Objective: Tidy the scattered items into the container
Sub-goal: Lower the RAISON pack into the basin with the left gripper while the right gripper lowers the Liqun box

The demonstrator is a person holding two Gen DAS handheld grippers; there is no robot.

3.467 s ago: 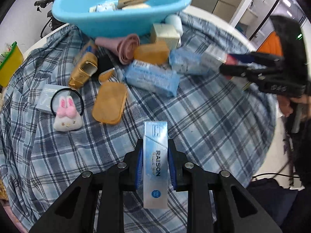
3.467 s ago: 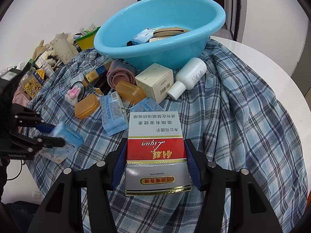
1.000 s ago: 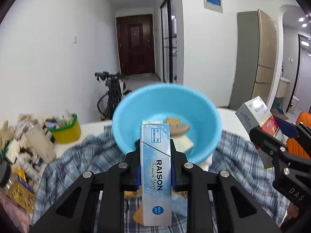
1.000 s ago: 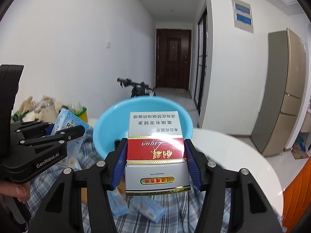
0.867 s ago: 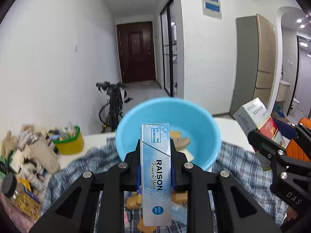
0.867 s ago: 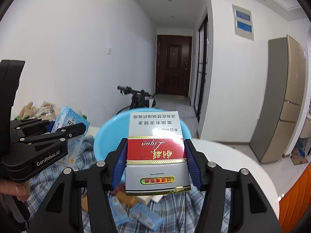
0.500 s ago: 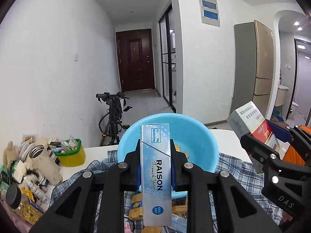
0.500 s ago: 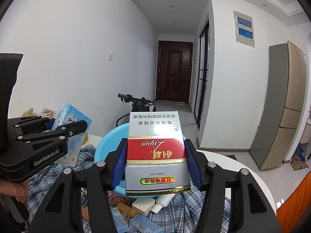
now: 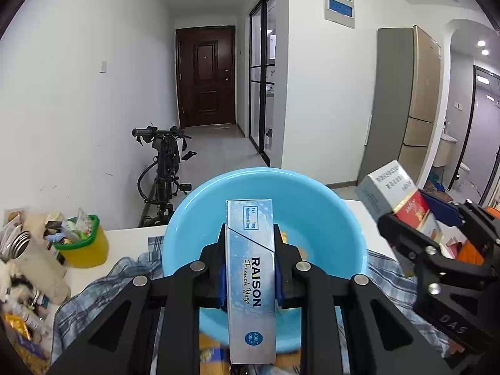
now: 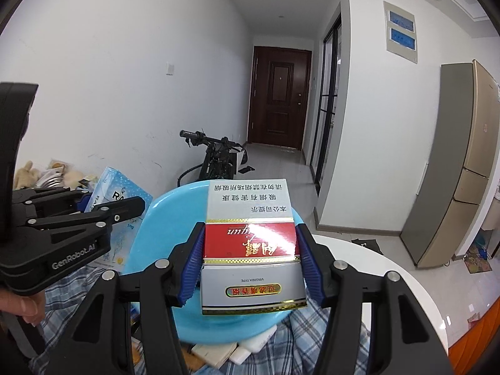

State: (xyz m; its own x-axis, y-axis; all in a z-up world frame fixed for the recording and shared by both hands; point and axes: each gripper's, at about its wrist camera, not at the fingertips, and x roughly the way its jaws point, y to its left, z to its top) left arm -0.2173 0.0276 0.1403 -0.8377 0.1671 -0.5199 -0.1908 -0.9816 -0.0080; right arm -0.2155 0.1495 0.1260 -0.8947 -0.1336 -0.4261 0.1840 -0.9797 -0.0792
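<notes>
My left hand-held gripper [image 9: 250, 268] is clamped on a slim pale-blue cardboard box printed RAISON [image 9: 251, 281], pads on its narrow sides, box upright along the fingers. My right hand-held gripper [image 10: 248, 259] is clamped on a wider red, white and silver cardboard cigarette pack [image 10: 250, 243], glossy, gold-trimmed, printed face toward the camera. Both boxes are held in the air on the near side of the round light-blue plastic basin [image 9: 328, 206]; neither is inside it yet.

Risks, as I judge them:
- Both hand-held grippers converge on the basin close together. In the right view the left one sits just left of the basin rim; a clash of fingers or boxes could knock one loose.
- Slick coated card in hard pads: a tilt could let the pack slide out short of the basin, onto the clutter below.
- Thin card walls could crush if squeezed harder.
- Basin is light, smooth, thin-walled, sitting on rumpled blue plaid cloth [image 9: 93, 297]; a bump on the rim could tip or skid it.
- Dropping from height, a box may bounce off the curved wall and out.

Inside the basin, a few tan pieces, partly hidden. Under its near rim, pale boxes on the cloth, blurred. Left of the basin, a yellow tub with green rim [image 9: 84, 247] on the white table [image 10: 390, 268]. Beyond the basin, a parked black bicycle [image 9: 162, 162], then a dark wooden door [image 9: 206, 75].
</notes>
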